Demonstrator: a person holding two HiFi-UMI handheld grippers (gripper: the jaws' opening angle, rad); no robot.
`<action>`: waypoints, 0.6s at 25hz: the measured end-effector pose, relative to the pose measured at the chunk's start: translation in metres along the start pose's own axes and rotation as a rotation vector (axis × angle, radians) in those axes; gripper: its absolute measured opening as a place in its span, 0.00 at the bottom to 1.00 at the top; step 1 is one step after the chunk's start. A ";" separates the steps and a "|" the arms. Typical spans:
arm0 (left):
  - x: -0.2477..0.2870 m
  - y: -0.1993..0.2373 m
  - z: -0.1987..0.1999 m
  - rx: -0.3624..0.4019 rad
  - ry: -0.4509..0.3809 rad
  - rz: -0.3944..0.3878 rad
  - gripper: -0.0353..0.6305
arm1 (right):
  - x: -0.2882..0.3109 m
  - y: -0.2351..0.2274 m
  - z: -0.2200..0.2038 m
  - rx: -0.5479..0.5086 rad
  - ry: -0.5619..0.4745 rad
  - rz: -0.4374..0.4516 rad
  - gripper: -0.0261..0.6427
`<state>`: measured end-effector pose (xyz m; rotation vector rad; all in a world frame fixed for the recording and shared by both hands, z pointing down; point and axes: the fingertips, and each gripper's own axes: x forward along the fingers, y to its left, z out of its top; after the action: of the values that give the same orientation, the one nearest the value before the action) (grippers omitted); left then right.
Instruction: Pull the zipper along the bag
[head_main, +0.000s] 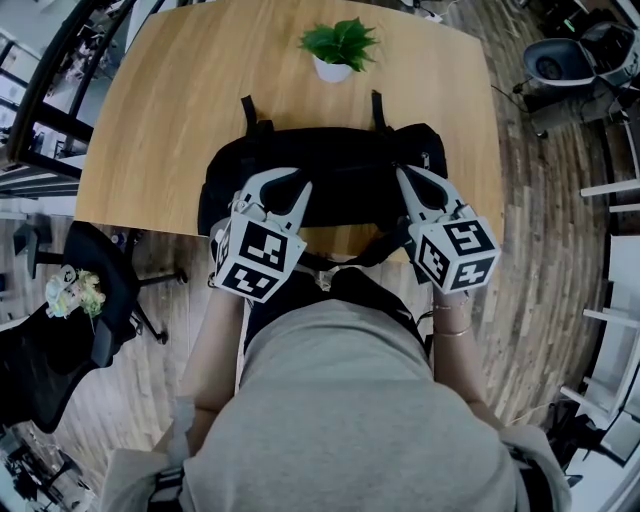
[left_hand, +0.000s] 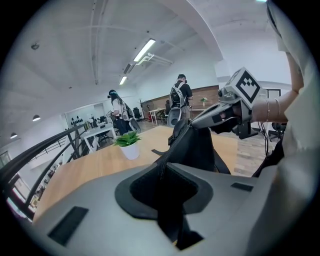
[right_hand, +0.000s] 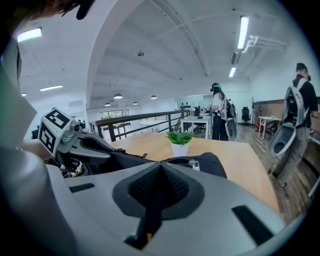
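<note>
A black bag (head_main: 340, 170) lies across the near edge of the wooden table (head_main: 180, 100). My left gripper (head_main: 290, 182) sits at the bag's left part. In the left gripper view its jaws (left_hand: 162, 167) pinch black fabric beside the zipper (left_hand: 161, 175). My right gripper (head_main: 405, 175) is at the bag's right part, its jaws (right_hand: 160, 167) pressed together on a thin dark pull. Seen from the left gripper, the right gripper (left_hand: 195, 121) holds the top of the raised bag (left_hand: 195, 150). The pull itself is hidden between the pads.
A small potted plant (head_main: 340, 48) stands behind the bag at the table's far side. A dark office chair (head_main: 90, 290) is on the floor to the left. Two people with backpacks (left_hand: 179, 100) stand far off in the room.
</note>
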<state>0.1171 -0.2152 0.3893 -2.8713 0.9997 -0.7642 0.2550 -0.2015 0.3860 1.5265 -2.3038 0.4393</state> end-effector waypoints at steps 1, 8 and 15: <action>0.000 0.001 0.000 -0.005 0.002 0.006 0.15 | -0.001 -0.005 0.000 -0.005 0.000 -0.010 0.05; 0.001 0.004 0.002 -0.031 0.010 0.031 0.15 | -0.013 -0.041 0.003 -0.040 -0.002 -0.075 0.05; 0.005 0.008 -0.002 -0.102 0.036 0.082 0.16 | -0.011 -0.039 0.003 -0.048 -0.026 -0.074 0.06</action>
<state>0.1152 -0.2241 0.3926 -2.8887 1.1870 -0.7833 0.2951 -0.2086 0.3808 1.5969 -2.2518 0.3447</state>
